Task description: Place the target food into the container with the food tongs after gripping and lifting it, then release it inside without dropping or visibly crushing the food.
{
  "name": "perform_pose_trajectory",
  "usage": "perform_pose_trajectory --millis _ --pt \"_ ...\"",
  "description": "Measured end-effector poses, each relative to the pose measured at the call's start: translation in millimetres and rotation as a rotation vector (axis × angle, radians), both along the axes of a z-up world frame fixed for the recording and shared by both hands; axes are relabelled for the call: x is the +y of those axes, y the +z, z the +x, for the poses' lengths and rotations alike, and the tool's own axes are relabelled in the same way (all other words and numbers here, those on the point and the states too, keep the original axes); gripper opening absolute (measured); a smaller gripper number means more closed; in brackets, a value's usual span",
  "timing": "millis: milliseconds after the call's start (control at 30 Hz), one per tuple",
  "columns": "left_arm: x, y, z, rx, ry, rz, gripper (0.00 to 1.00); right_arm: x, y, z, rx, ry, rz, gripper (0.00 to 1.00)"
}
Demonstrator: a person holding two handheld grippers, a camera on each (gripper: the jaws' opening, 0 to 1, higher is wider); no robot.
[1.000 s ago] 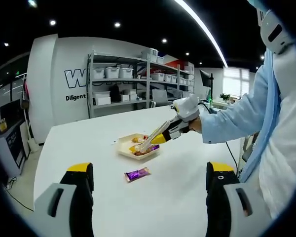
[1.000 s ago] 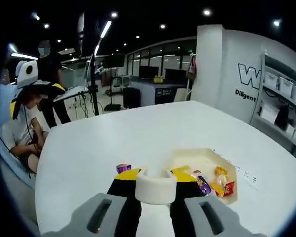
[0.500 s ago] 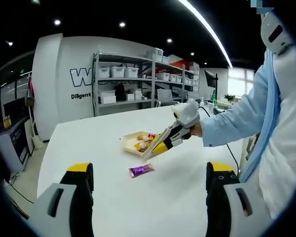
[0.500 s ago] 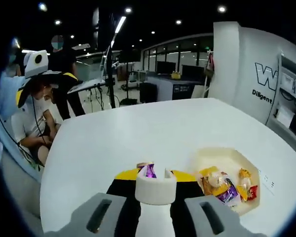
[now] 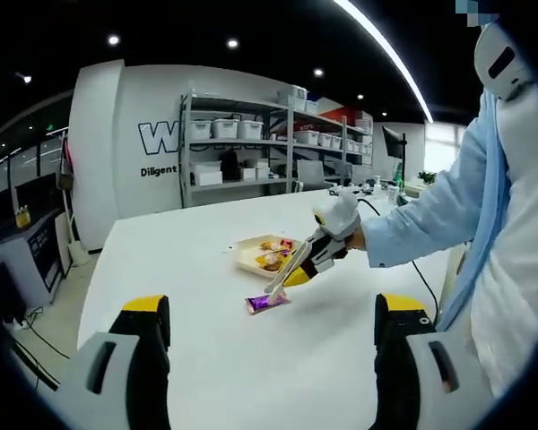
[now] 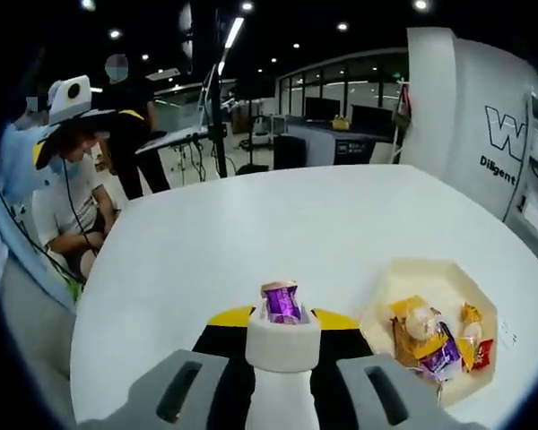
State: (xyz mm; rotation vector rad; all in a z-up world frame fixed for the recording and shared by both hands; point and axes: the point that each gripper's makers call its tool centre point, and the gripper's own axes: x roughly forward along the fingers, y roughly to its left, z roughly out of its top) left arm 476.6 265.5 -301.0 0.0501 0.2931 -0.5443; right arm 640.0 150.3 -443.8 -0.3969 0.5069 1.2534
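In the right gripper view, the tips of the pale food tongs are hidden behind their own rounded white hinge end, so their gap cannot be judged there. The right gripper is seen with its grey, yellow-tipped jaws drawn in close against the tongs' handle, which is clamped between them. Just beyond the hinge end a small purple foil-wrapped snack is seen lying on the white round-edged table; whether it is touched by the tongs is concealed.

In the left gripper view, the right gripper is held by a gloved hand and the tongs are angled down to the glossy, crinkled purple snack, their tips at or just over it; contact is too small to make out. The snack is on the table, just beside the shallow cream plastic tray, not in it.

Several shiny wrapped foods, yellow, orange, red and purple, are held in the tray; its far edge is cut off in the right gripper view.

The left gripper is seen with its jaws wide apart and nothing between them.
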Motion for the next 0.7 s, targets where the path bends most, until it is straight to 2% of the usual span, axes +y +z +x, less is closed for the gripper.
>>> perform_pose_trajectory --millis 200,500,700 --pt "1.6 0.8 -0.3 0.0 0.008 0.006 0.92 1.4 -7.5 -1.9 -0.007 0.021 -0.022 0.15" --pt "-1.6 1.4 -0.3 -0.001 0.006 0.01 0.92 -1.2 -7.4 -2.6 -0.035 0.025 -0.049 0.1" --pt "-5.0 2.5 1.1 -0.005 -0.003 0.011 0.92 -3.4 1.8 -6.7 -0.043 0.031 -0.039 0.09"
